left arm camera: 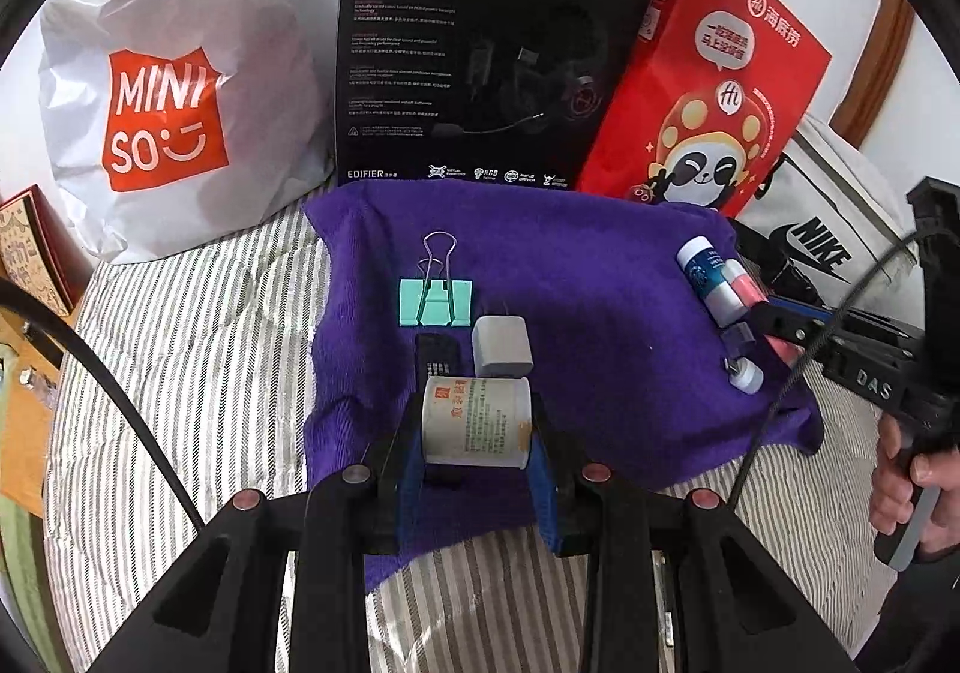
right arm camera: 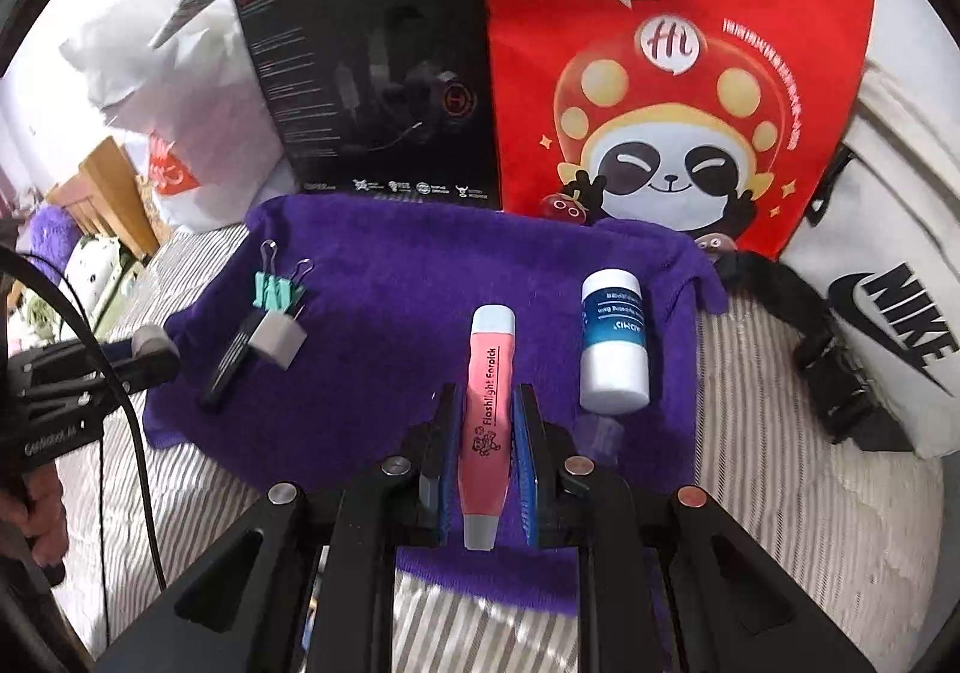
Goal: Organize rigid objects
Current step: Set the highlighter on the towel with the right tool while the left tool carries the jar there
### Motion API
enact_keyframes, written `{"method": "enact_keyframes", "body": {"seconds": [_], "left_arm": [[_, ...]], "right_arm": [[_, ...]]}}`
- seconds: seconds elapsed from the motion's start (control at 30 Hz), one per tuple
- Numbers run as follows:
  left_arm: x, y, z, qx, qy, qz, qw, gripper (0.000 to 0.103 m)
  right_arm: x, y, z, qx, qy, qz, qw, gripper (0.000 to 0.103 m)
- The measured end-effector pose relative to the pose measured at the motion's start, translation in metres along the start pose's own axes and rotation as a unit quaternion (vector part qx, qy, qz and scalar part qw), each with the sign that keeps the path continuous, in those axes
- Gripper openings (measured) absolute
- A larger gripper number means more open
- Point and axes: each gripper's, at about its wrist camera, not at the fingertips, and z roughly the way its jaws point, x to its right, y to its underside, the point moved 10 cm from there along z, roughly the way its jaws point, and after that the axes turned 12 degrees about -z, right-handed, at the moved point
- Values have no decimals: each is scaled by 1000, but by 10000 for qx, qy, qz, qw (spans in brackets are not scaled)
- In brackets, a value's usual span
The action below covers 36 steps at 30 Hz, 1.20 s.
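Both tools loaded, sorting partly done.
Your left tool (left arm camera: 477, 427) grips the jar (left arm camera: 477, 421), your right tool (right arm camera: 485, 433) the earpick (right arm camera: 487, 421); clip (left arm camera: 436, 301), charger (left arm camera: 503, 346) and bottle (right arm camera: 613, 340) already lie on the towel (left arm camera: 576, 277).

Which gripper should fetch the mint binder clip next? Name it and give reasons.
Left, once it sets down its jar. The left gripper is shut on the small jar, and the binder clip lies just ahead of it. The right gripper, shut on the pink earpick, sits across the purple towel.
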Motion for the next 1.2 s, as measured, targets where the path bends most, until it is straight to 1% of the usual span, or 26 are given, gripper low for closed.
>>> {"method": "enact_keyframes", "body": {"seconds": [0.1,0.23,0.5,0.67,1.0,1.2], "left_arm": [[0,-3,4,-18,18,-56,10000,29],[0,-5,6,-17,85,-114,9999,29],[-1,-5,13,-80,135,-118,9998,29],[-1,-4,18,-132,161,-114,9997,29],[-1,-3,20,-191,193,-90,9996,29],[-3,-2,21,-247,160,-105,9995,29]], "right_arm": [[8,-7,14,22,-152,196,9997,17],[17,-13,29,-43,-217,311,9993,17],[27,-18,62,-284,-97,341,9990,17],[30,-19,80,-444,115,241,9987,17],[35,-16,93,-587,205,217,9978,17],[30,-18,94,-585,281,76,9979,19]]}}
